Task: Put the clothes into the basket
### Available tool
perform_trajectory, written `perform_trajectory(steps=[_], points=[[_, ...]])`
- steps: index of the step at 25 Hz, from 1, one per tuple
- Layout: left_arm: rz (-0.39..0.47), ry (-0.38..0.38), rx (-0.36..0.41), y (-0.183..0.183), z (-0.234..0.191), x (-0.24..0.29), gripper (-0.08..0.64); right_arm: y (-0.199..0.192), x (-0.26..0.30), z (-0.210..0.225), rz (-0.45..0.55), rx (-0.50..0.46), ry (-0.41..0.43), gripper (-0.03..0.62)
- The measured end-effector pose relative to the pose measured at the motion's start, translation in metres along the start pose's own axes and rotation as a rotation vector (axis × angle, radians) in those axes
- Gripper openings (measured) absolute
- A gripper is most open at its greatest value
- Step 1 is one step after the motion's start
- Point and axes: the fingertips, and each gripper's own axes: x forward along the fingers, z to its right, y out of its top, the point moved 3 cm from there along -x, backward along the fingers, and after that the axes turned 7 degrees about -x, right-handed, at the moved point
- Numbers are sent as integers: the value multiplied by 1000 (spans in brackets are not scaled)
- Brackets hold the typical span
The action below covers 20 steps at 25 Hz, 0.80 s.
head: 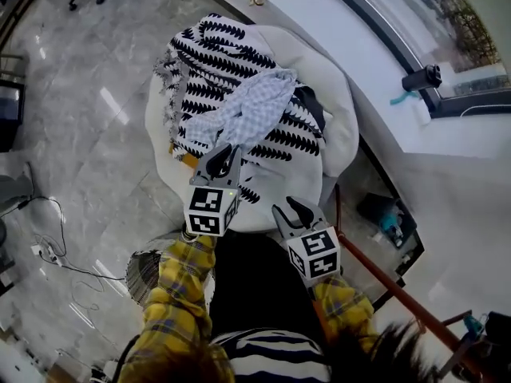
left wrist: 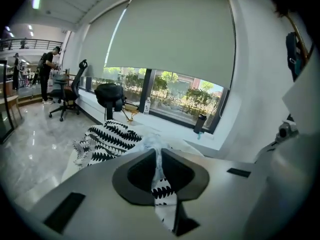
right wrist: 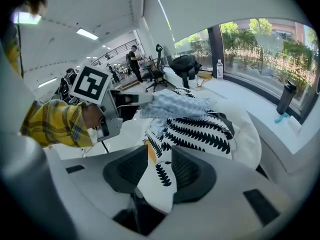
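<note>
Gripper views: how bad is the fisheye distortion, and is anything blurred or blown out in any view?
Left gripper view: strong fisheye, black corners, roller blind edges bowed; pale garment between the jaws soft. Right gripper view: same vignette, patterned cloth sharp. Head view: glare streaks on the glossy floor; no obvious motion blur.

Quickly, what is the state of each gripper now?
Left gripper: closed on the pale checked cloth.
Right gripper: closed on the black-and-white patterned cloth.

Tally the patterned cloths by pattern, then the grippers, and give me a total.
Black-and-white leaf-print cloth: 1
Pale checked cloth: 1
Grippers: 2 (left gripper, right gripper)
Total: 4
</note>
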Motion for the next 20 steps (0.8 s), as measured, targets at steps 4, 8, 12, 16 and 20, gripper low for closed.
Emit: perform_trajectory(steps=[4,8,12,16,20], points=[[54,29,-29,12,13,-50,46,3,-22,-9,38,-25,5,156],[127,70,-56,22,24,-102,46,1,-41,-24,67,-51,20,156],[190,111,-92,26,35,-153,44,-4,-60,-45,88,-81,52,156],[253,155,-123,26,46,-206,44,-8,-75,-68,111,-131,96,156],[332,211,-158,25,56,-261,44,-8,-86,-88,142,-187,150,156]])
